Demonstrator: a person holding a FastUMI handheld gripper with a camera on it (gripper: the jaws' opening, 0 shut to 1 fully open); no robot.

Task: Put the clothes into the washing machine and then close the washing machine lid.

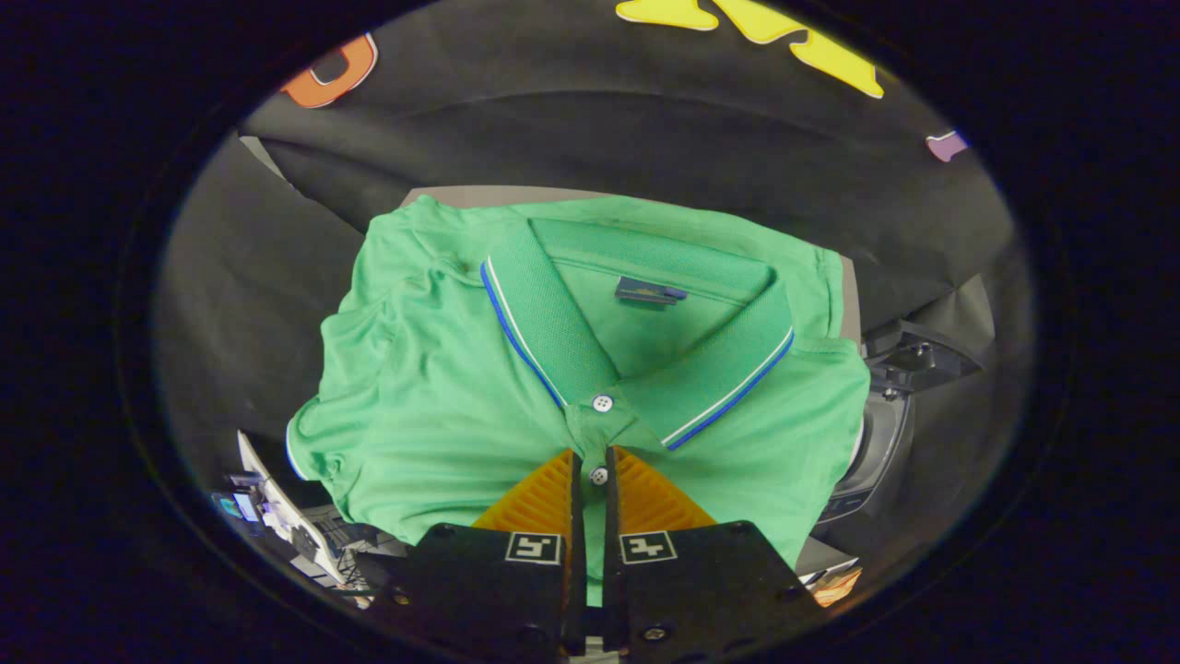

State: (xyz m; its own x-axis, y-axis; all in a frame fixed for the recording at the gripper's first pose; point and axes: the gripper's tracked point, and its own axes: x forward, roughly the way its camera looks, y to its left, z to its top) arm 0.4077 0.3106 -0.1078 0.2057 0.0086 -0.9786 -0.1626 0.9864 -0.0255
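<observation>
One garment in play: a green polo shirt [516, 387], and the claw [590, 466] has its two orange fingers [539, 503] pressed nearly together on the button placket, pinching a strip of fabric just below the collar [553, 323]. A white button [599, 476] sits right at the fingertips, a second one [603, 403] just ahead of them. Rest of the shirt spreads ahead of and to both sides of the claw, collar open, neck label [650, 291] beyond that. Looks like the shirt is draped over a grey surface [461, 195] past the collar, but can't tell for sure whether it's lifted or lying flat. To the claw's right, poking out from under the shirt edge, a dark rounded appliance part [876, 443] w/ a hinge-like bracket [913, 360], prob. the washing machine, though the view there is poor. Progress, judging from this: grab is done, shirt not yet in the drum, lid closing not yet begun. Left to do: carry shirt over the opening, release, then shut the lid. So early stage, approx. first third.
</observation>
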